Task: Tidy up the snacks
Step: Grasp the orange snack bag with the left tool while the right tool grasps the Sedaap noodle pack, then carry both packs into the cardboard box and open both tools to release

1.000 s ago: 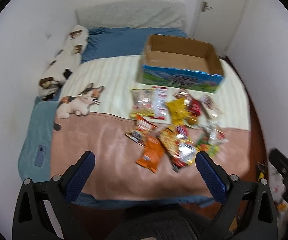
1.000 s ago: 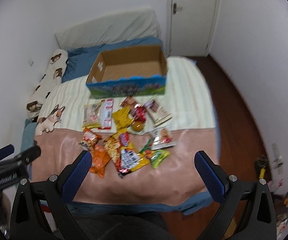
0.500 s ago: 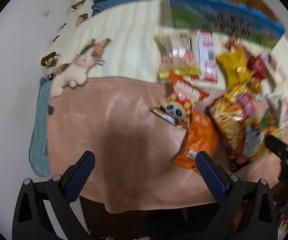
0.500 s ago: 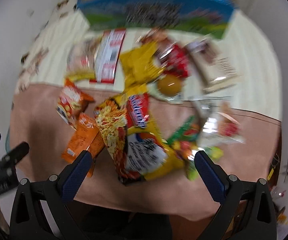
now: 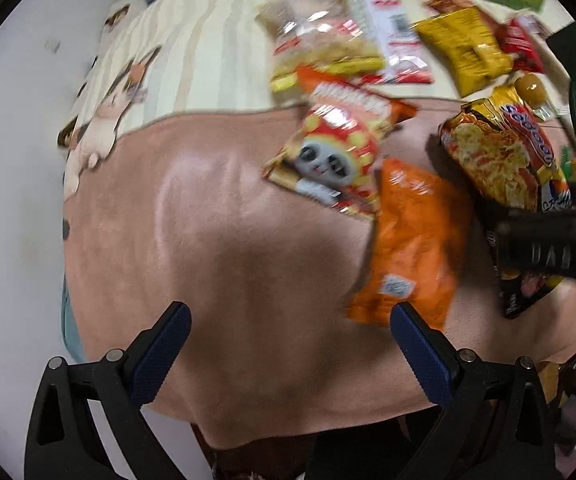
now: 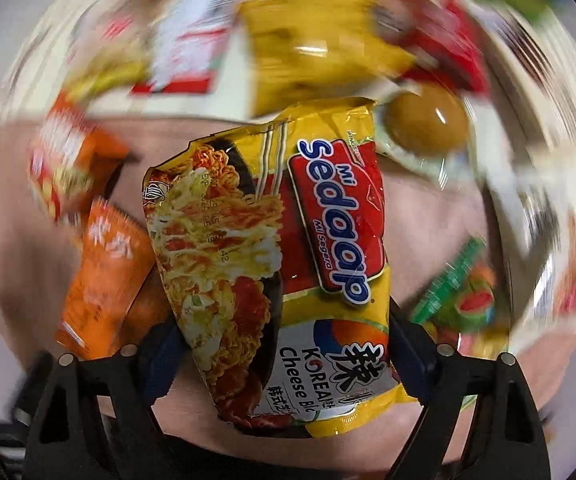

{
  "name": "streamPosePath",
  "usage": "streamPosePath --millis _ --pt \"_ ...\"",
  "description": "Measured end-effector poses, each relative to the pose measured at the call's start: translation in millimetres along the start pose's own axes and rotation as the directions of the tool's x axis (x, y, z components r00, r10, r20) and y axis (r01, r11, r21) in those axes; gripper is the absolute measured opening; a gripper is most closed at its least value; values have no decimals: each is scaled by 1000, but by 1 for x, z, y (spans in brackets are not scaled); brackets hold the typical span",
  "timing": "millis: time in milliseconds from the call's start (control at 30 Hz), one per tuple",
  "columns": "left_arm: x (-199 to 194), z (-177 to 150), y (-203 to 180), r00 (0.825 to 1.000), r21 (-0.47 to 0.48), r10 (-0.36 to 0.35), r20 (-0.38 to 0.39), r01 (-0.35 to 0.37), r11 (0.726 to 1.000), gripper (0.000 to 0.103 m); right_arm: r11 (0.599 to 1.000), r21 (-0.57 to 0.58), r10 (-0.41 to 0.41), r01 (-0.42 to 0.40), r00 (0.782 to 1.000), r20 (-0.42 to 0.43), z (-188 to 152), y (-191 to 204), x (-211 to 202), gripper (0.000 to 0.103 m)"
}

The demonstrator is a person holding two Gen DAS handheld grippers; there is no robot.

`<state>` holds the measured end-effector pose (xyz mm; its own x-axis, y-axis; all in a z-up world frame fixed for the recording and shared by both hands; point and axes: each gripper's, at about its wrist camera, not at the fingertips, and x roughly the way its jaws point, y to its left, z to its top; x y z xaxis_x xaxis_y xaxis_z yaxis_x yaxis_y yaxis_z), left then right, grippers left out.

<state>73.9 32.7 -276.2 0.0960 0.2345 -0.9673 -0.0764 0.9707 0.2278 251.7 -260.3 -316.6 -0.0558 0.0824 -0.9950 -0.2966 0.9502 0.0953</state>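
In the left wrist view the left tool (image 5: 286, 338) hangs spread and empty over the pink blanket (image 5: 216, 248), the orange packet (image 5: 410, 240) just right of it. In the right wrist view the noodle packet (image 6: 284, 264) lies lengthwise between the right tool's (image 6: 284, 354) spread fingers, not yet pinched, so this tool is nearer.

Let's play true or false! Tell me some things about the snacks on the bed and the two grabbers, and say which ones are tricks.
1. The right gripper has its fingers on either side of the yellow noodle packet. True.
2. The left gripper holds the orange packet. False: it is open and holds nothing.
3. The panda packet lies on the pink blanket. True.
4. The noodle packet is blue. False: mostly yellow and red.
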Motion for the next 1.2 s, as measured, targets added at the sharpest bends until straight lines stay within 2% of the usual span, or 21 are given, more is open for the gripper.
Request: streamPosePath --millis 100,167,300,400,433,467,533,600,667,733,833,900,967,1100,1200 --pt "-6 0 -15 999 58 -9 42 7 998 102 983 175 69 -63 997 -29 -6 -26 0 89" --pt "-4 4 -25 999 96 -23 49 18 995 102 971 221 101 -89 994 -41 -10 -35 3 90" --pt "11 19 -52 998 221 -42 42 32 975 102 972 204 135 -118 988 -72 -11 -41 15 90" --pt "24 27 -66 997 305 -79 21 69 950 100 977 172 143 -126 986 -91 -5 -48 22 91" --pt "27 30 -69 995 313 -93 18 83 946 89 978 164 147 -130 985 -94 -9 -51 20 91" --pt "29 33 -69 994 309 -105 11 96 946 69 979 158 148 -132 984 -96 -9 -52 22 91" --pt "37 39 -58 989 258 -144 -32 148 955 58 981 145 145 -130 985 -97 -15 -55 19 91" --pt "40 40 -43 983 182 -180 -41 184 966 58 983 135 136 -122 986 -97 -15 -55 25 91" --pt "43 36 -19 977 56 -202 -63 206 977 58 986 126 123 -110 988 -97 -18 -49 28 91" --pt "48 27 4 970 -79 -229 -86 223 972 58 990 114 100 -89 990 -95 -10 -43 27 92" --pt "58 17 24 960 -195 -257 -108 233 953 60 990 132 69 -56 993 -94 -9 -37 34 93" --pt "64 13 27 956 -218 -269 -118 239 946 60 982 173 97 -79 991 -94 -9 -33 34 93" --pt "69 12 31 957 -212 -265 -121 236 948 61 963 231 163 -139 983 -89 -8 -35 35 94" --pt "72 15 25 963 -184 -249 -104 228 956 61 978 186 111 -97 992 -67 -8 -27 31 97" --pt "62 16 24 964 -174 -249 -89 231 957 59 986 163 60 -46 995 -82 -7 -13 32 98"
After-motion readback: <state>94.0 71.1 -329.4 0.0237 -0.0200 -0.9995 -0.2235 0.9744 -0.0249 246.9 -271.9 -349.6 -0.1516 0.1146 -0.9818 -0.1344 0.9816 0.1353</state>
